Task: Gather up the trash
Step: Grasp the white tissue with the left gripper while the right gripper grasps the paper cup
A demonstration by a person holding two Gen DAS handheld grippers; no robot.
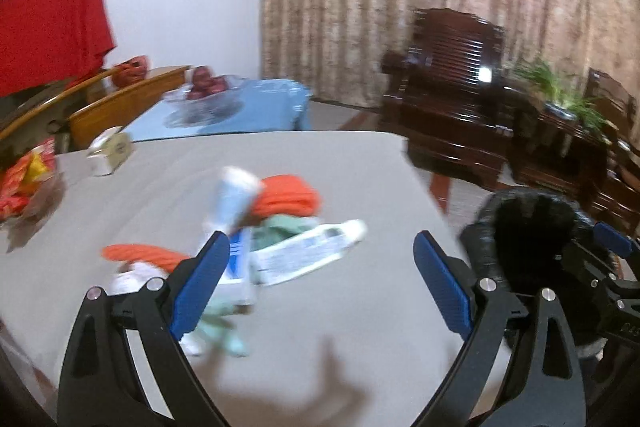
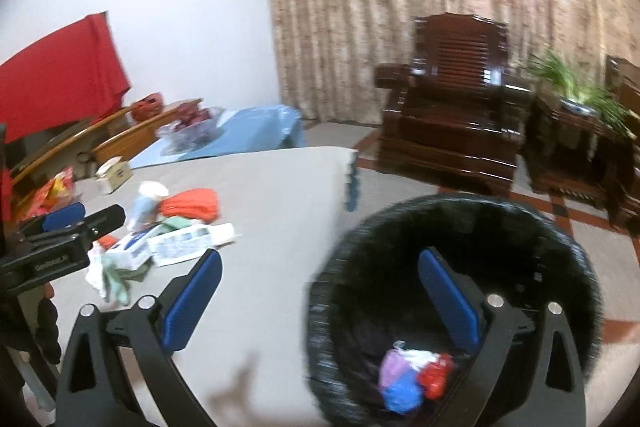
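Several scraps are already lying at the bottom of the black trash bin (image 2: 452,291), a purple, a blue and a red wad at about 6 o'clock in the right wrist view, so part of the collecting looks done. Most is still waiting: on the grey table (image 1: 360,187), at roughly 9 o'clock from the bin, a pile is sitting with a white printed tube (image 2: 188,241), a blue-and-white carton (image 2: 130,247), a pale cup (image 2: 146,201), orange cloth (image 2: 194,205) and a pale green glove (image 2: 120,281). The right gripper (image 2: 320,293) is standing wide open and empty, one finger over the table, the other over the bin. The left gripper (image 1: 320,279) is likewise spread wide, holding nothing, the pile showing at its 10 o'clock. Motion blur is smearing the pile, so what counts as trash is hard to judge; the scraps in the bin are too blurred to name.
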